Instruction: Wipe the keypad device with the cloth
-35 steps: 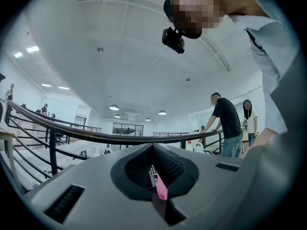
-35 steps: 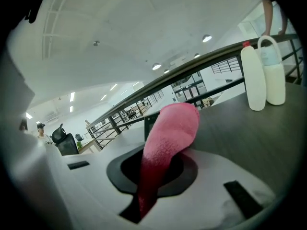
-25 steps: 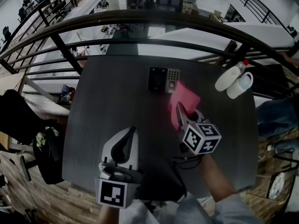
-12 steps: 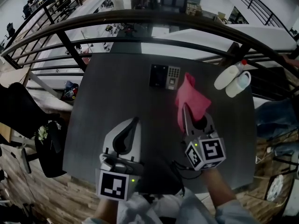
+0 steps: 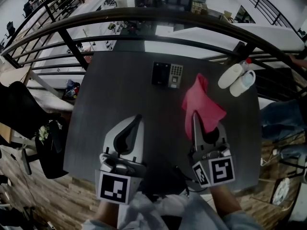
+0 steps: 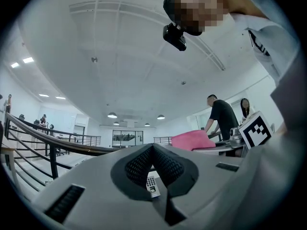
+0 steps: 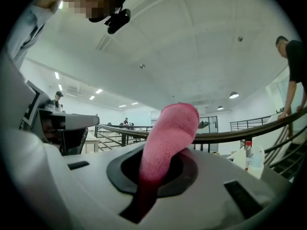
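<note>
Right gripper: jaws clamped on the pink cloth, which is pinched at one edge between the dark pads; in the right gripper view the gripper has a bunched fold of the cloth standing out past its jaw tips. Head view: the cloth sits over the right half of the dark table; cannot tell whether its far end touches the surface. Keypad device: flat near the table's far edge, about centre, dark screen panel on its left, key grid on its right. The cloth is near it on its right and nearer the person, not touching. Left gripper: over the near left part of the table, well apart from the keypad device; in the left gripper view its pads meet at the tips with nothing held. Two white containers lie at the far right corner. A dark curved railing runs behind the table.
</note>
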`<act>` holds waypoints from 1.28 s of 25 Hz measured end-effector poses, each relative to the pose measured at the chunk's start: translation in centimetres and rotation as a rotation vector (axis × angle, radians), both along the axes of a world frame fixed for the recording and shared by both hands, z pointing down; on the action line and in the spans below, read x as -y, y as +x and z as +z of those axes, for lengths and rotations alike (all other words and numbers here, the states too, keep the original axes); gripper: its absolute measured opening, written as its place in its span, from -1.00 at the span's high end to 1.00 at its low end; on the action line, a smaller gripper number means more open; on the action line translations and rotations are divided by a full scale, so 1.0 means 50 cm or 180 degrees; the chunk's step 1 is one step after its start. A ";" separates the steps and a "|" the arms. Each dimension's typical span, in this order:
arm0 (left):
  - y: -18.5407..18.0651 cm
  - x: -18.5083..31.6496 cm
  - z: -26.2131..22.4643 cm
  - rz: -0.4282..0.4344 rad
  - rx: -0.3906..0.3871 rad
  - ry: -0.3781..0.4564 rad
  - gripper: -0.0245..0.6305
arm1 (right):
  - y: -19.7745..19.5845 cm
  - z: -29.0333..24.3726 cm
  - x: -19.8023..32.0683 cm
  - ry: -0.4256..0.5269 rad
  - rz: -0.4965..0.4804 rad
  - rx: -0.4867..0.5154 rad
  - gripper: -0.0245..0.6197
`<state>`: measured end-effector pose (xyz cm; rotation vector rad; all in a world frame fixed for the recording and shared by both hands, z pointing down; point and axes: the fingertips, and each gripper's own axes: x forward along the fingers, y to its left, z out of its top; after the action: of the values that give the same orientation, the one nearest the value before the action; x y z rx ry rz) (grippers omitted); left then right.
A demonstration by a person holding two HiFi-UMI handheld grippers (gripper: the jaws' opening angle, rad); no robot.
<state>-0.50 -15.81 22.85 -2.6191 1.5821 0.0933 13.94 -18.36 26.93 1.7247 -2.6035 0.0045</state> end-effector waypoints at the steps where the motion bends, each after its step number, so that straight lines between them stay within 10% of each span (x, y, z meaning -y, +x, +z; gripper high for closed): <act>1: 0.001 0.000 -0.002 0.0001 -0.0001 0.0005 0.92 | 0.002 -0.007 -0.005 0.0033 0.0013 -0.0025 0.83; 32: 0.022 0.001 -0.019 0.0072 -0.0043 0.0064 0.92 | 0.011 -0.056 -0.029 0.0333 0.0204 -0.0477 0.83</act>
<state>0.57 -15.87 21.88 -2.6270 1.5477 0.1281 14.51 -16.92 24.11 1.7649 -2.4820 -0.2542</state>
